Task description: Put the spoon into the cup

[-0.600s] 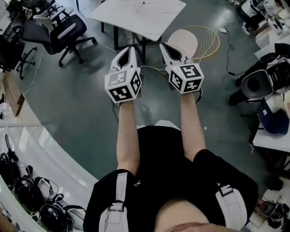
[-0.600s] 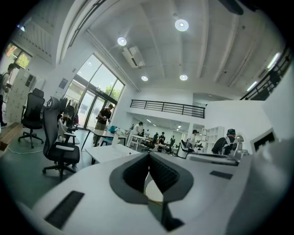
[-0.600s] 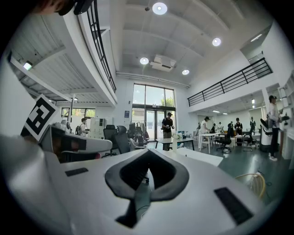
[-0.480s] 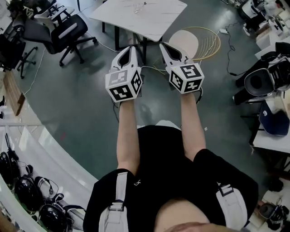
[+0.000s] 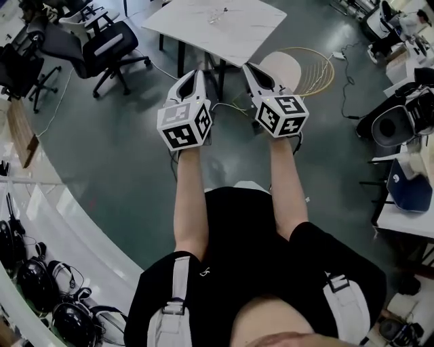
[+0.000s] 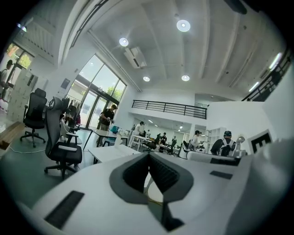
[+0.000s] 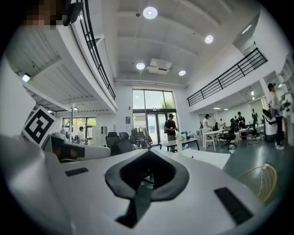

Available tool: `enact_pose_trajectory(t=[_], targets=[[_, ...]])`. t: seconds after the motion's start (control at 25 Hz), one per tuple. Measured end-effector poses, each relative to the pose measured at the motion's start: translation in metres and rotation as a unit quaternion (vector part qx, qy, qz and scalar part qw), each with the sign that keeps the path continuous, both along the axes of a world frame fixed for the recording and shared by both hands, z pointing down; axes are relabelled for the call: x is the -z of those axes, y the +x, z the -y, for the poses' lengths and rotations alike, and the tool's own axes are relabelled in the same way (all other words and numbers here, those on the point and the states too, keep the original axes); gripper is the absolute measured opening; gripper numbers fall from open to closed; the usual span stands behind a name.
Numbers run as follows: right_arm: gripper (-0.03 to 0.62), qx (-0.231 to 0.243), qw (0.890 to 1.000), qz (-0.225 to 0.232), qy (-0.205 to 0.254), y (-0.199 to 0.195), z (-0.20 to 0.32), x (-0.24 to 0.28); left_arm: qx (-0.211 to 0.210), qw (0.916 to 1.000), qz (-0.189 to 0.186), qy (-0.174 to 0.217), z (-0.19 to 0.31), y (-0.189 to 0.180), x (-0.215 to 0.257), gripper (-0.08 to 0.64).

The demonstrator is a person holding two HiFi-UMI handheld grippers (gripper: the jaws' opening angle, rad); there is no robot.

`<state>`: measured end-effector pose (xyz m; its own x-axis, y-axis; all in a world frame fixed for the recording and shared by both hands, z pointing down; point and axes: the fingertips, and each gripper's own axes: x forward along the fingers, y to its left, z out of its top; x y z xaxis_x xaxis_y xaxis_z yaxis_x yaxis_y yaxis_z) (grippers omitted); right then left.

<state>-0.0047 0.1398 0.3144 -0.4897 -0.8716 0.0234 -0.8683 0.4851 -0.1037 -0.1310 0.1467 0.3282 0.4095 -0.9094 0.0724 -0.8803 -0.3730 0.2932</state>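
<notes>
You hold the left gripper [image 5: 197, 72] and the right gripper [image 5: 246, 67] level before you, each with its jaws pressed together on nothing. Well ahead, on the white table [image 5: 249, 31], stands a small clear thing [image 5: 215, 15]; it is too small to tell cup from spoon.

From above our head we look steeply down on the left claw [image 5: 192, 80] and right claw [image 5: 252, 73], with the floor [image 5: 122, 149] and a white surface [image 5: 224, 27] beyond. Each claw camera sits close behind its own jaws, facing level across the office. Both share that white surface and glimpse the other's marker cube [image 6: 262, 142].
</notes>
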Motion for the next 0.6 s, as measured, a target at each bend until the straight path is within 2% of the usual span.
enact_pose_trajectory(t=[0.24,0.44,0.6], targets=[[0.005,-0.002,1.0,-0.016,-0.002,-0.002,-0.001,-0.001,-0.006,0.9999,-0.01,-0.004,0.002,-0.001,-0.003,0.014],[0.006,-0.003,1.0,-0.015,0.0,0.007,-0.005,0.003,-0.023,0.9983,-0.054,-0.002,0.003,0.004,0.003,0.014],[0.006,-0.02,1.0,-0.013,0.008,0.025,-0.004,0.014,-0.035,0.9983,-0.047,0.003,0.005,0.017,0.01,0.014]])
